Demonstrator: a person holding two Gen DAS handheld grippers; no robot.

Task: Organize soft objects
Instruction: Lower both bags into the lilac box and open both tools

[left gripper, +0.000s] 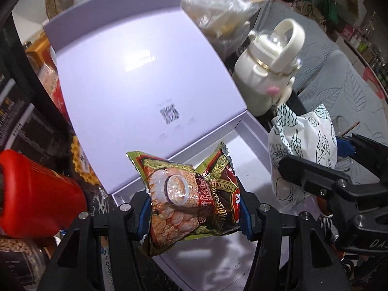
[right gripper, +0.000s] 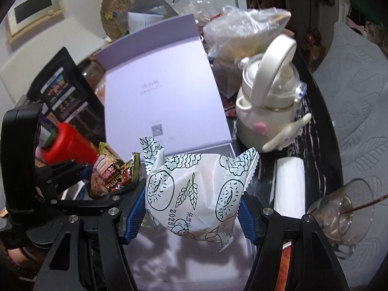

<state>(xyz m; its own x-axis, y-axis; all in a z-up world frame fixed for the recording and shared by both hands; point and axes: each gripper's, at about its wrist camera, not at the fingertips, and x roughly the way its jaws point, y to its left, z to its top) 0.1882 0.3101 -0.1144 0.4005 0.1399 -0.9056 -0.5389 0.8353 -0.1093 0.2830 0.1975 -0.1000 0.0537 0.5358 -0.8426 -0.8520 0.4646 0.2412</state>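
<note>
My left gripper (left gripper: 194,213) is shut on a green and brown snack packet (left gripper: 191,194), held above the floor of an open lavender box (left gripper: 242,145). My right gripper (right gripper: 192,214) is shut on a white bread packet with green drawings (right gripper: 194,194), also above the box floor (right gripper: 184,262). In the left wrist view the white packet (left gripper: 305,145) and the right gripper (left gripper: 339,184) are at the right. In the right wrist view the snack packet (right gripper: 109,177) and the left gripper (right gripper: 70,169) are at the left. The box lid (left gripper: 145,84) stands up behind both.
A cream kettle-shaped bottle (right gripper: 269,101) stands right of the box. A clear plastic bag (right gripper: 242,29) lies behind it. A red cylinder (left gripper: 36,196) lies left of the box. A white roll (right gripper: 289,186) and a glass (right gripper: 339,213) are at the right on the dark table.
</note>
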